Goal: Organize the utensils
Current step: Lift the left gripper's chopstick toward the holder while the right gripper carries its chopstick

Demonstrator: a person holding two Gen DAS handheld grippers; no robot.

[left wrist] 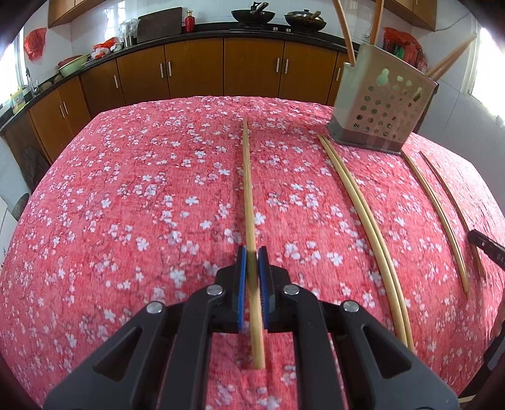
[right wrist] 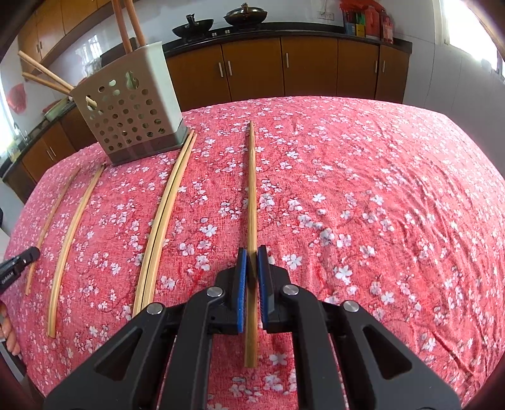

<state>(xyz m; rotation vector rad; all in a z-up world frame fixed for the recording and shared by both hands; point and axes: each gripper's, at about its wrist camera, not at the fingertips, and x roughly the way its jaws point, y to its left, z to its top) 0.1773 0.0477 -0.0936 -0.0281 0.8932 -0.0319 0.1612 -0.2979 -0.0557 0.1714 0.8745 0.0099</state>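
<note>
My left gripper (left wrist: 252,252) is shut on a wooden chopstick (left wrist: 248,189) that points forward over the red floral tablecloth (left wrist: 126,205). My right gripper (right wrist: 252,252) is shut on another chopstick (right wrist: 252,189) the same way. A perforated grey utensil holder (left wrist: 382,104) with several chopsticks sticking out stands at the far right in the left wrist view, and at the far left in the right wrist view (right wrist: 132,116). A pair of chopsticks (left wrist: 363,214) and two single ones (left wrist: 442,214) lie on the cloth between the grippers; they also show in the right wrist view (right wrist: 164,214).
Brown kitchen cabinets (left wrist: 195,72) with a dark counter run behind the table, with woks (left wrist: 252,14) on the stove. The table's far edge lies just behind the holder. The other gripper's tip shows at each frame's edge (left wrist: 483,244) (right wrist: 19,261).
</note>
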